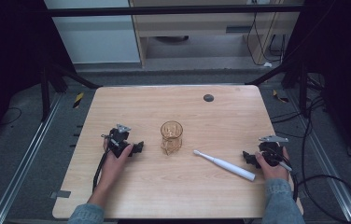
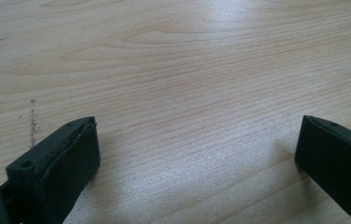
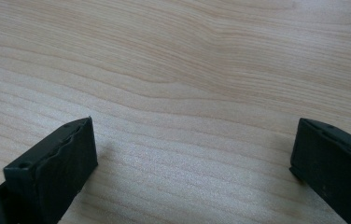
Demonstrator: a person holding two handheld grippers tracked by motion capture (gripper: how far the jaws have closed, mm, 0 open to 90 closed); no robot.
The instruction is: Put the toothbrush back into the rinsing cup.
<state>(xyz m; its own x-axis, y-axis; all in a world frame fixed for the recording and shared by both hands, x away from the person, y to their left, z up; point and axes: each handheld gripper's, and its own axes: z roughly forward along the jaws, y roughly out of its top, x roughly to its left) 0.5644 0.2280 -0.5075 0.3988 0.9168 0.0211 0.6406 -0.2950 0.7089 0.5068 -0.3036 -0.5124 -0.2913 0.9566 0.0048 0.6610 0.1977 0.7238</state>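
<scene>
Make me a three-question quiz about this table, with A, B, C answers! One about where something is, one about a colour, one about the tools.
1. Where does the toothbrush lie?
A. inside the glass cup
B. flat on the table, between the cup and the right tool
C. on the floor

2. What colour is the glass cup?
A. amber
B. blue
C. black

3. How are the right tool's jaws?
A. shut on the toothbrush
B. shut on the cup
C. open, holding nothing

Answers: 1 B, the high view shows it lying on the wood. 2 A, the glass looks orange-brown. 3 C, bare wood shows between its jaws.
</scene>
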